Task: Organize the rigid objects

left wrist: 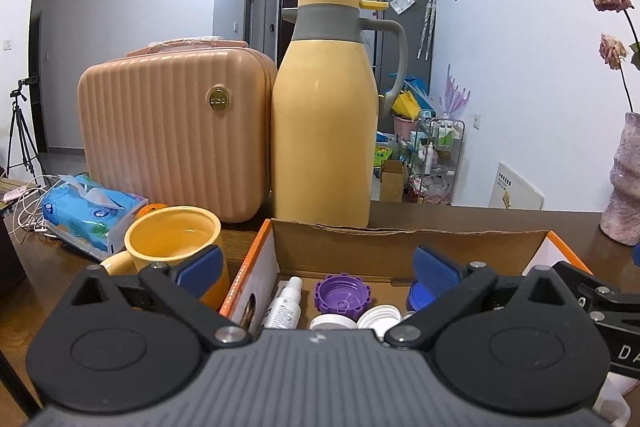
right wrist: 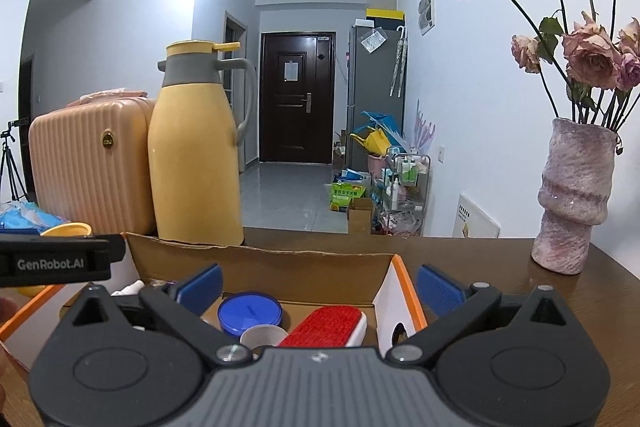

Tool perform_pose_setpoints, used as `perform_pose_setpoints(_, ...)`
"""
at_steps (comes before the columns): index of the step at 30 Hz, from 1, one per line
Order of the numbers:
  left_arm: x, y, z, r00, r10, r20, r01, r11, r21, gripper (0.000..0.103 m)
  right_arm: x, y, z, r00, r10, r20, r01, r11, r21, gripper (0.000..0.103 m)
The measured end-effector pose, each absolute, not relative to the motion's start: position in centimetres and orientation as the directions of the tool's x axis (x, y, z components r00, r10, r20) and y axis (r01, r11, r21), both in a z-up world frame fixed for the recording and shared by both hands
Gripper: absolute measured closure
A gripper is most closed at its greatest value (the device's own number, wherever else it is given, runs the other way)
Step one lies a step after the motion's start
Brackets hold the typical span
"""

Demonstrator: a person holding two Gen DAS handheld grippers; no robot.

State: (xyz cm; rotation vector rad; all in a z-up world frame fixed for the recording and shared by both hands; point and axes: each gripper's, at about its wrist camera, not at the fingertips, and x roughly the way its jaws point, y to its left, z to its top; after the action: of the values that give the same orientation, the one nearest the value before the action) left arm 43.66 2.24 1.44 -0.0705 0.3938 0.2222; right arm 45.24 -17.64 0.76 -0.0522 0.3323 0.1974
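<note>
An open cardboard box (left wrist: 400, 243) with orange edges sits on the brown table. In it lie a white dropper bottle (left wrist: 285, 303), a purple cap (left wrist: 342, 295), white caps (left wrist: 379, 315) and a blue lid (right wrist: 250, 311). The right wrist view also shows the box (right wrist: 280, 267), a red-and-white brush (right wrist: 326, 327) and a grey cap (right wrist: 262, 335). My left gripper (left wrist: 318, 269) is open and empty above the box's left half. My right gripper (right wrist: 319, 281) is open and empty above its right end.
A yellow mug (left wrist: 172, 247) stands left of the box. Behind are a yellow thermos jug (left wrist: 324, 131), a pink ribbed case (left wrist: 172, 131) and a tissue pack (left wrist: 88, 213). A pink vase (right wrist: 574, 199) with dried roses stands at the right.
</note>
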Motion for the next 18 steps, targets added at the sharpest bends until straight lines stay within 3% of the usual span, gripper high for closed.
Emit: perform_pose_setpoints(18, 42.6, 2.8, 1.5, 0.891, 0.219, -0.397, -0.249, 0.968, -0.023, 0.0, 44.0, -18.1, 1.1, 0.927, 0.199, -0.318, -0.209, 0.978, 0.002, 0.0)
